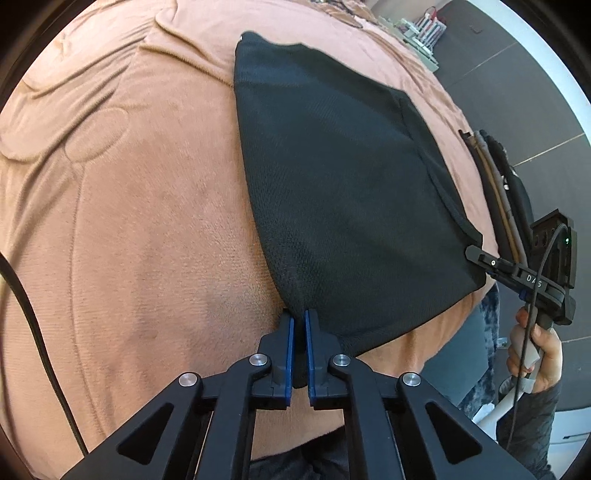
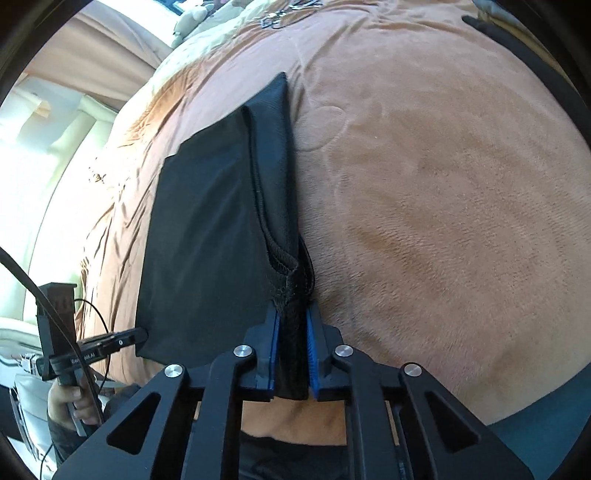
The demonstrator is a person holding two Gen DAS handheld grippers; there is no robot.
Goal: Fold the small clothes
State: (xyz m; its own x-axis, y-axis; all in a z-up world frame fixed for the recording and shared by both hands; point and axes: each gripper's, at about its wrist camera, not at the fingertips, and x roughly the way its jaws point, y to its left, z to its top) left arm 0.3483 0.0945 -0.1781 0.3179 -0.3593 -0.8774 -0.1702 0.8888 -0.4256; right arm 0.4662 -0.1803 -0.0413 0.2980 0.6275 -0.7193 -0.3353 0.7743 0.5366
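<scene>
A black garment (image 1: 332,177) lies folded and flat on a brown plush blanket (image 1: 129,221). In the left wrist view my left gripper (image 1: 298,314) is shut on the garment's near left corner, with dark cloth showing between the blue pads. My right gripper (image 1: 472,253) pinches the near right corner at the blanket's edge. In the right wrist view the right gripper (image 2: 293,314) is shut on a bunched, stitched hem of the garment (image 2: 207,229). There the left gripper (image 2: 142,334) meets the opposite corner.
A hand (image 1: 535,354) holds the right gripper's handle, and another hand (image 2: 70,402) holds the left one. A black cable (image 1: 22,295) runs down the left side. Straps (image 1: 495,177) lie at the blanket's right edge. Dark floor (image 1: 517,74) lies beyond. Small items (image 2: 280,14) sit at the far end.
</scene>
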